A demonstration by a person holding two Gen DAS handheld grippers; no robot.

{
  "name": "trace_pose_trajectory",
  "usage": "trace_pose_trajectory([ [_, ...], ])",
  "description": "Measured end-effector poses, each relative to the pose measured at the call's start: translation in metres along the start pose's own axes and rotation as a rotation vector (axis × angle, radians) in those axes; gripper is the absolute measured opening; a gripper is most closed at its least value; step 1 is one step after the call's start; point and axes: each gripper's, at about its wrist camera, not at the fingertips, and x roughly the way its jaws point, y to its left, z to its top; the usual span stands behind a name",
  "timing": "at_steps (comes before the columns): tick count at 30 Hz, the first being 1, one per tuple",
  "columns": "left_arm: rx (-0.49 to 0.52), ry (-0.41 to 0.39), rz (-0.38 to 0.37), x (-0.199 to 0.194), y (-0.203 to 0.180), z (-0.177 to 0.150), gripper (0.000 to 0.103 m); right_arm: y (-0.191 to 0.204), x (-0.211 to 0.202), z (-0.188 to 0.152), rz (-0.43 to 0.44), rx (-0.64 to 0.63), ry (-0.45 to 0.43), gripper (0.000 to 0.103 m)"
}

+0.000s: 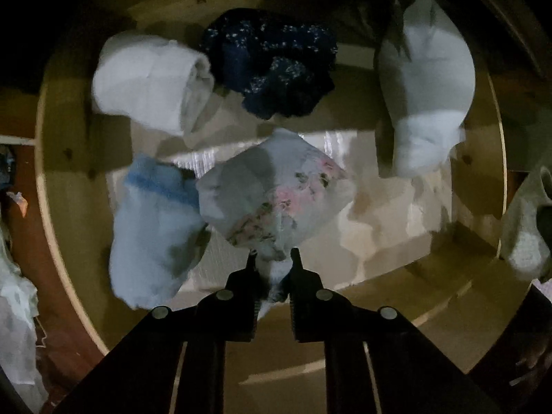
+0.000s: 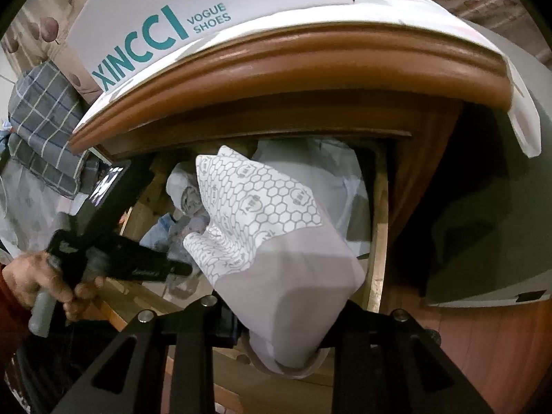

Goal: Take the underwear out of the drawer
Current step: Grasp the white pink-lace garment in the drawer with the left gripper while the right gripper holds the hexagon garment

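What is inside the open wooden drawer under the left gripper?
Inside the drawer: a white roll, a dark blue speckled bundle, a light blue piece, a pale grey piece and a floral piece, pinched by the left gripper. Anything beneath them is covered.

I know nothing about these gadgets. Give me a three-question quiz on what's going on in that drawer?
1. True or false: the left gripper is pinching the floral garment.
2. Which item does the right gripper hold? A) dark blue speckled piece B) pale garment with honeycomb print C) plaid cloth
3. Fill in: the box on top of the cabinet reads "VOGUE ____".

Key:
1. True; its jaws are closed on the fabric's edge.
2. B, the pale garment with honeycomb print.
3. SHOES.
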Motion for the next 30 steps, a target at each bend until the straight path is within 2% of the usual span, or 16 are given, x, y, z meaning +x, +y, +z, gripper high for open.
trace_pose_trajectory([
  [1,0.000,-0.001,0.004,-0.001,0.002,0.001,0.019,0.001,0.000,0.000,0.001,-0.002,-0.001,0.027],
  [2,0.002,-0.002,0.001,-0.002,0.003,0.001,0.024,0.001,0.000,-0.001,0.001,-0.003,-0.001,0.027],
  [4,-0.021,-0.012,0.004,-0.010,0.009,0.002,0.065,0.002,0.001,-0.002,0.002,-0.006,0.003,0.027],
  [7,-0.020,-0.050,0.016,-0.015,0.012,0.012,0.069,0.000,0.001,-0.002,0.002,-0.004,0.005,0.027],
  [10,-0.012,-0.034,0.032,-0.012,0.005,0.022,0.069,-0.003,0.002,-0.002,0.001,0.004,0.008,0.027],
  [14,-0.037,0.025,0.060,0.003,0.004,0.042,0.064,-0.002,0.002,-0.001,-0.002,0.002,0.007,0.027],
  [16,-0.041,0.045,0.050,0.006,0.007,0.048,0.050,-0.001,0.002,-0.001,0.000,0.001,0.008,0.027],
  [17,-0.037,0.047,0.057,0.007,0.007,0.051,0.047,-0.001,0.002,0.000,0.000,0.001,0.009,0.027],
  [19,-0.027,0.052,0.065,0.008,0.007,0.053,0.031,0.000,0.002,0.000,0.000,-0.002,0.011,0.027],
  [22,-0.028,0.027,0.056,0.003,0.009,0.053,0.021,0.000,0.002,0.000,-0.001,-0.003,0.012,0.027],
  [26,-0.018,-0.020,0.074,-0.011,0.005,0.043,0.018,-0.001,0.003,-0.001,-0.002,-0.008,0.015,0.027],
  [30,-0.009,-0.105,0.045,-0.038,0.006,0.023,0.017,-0.001,0.006,-0.001,-0.008,-0.018,0.020,0.027],
])
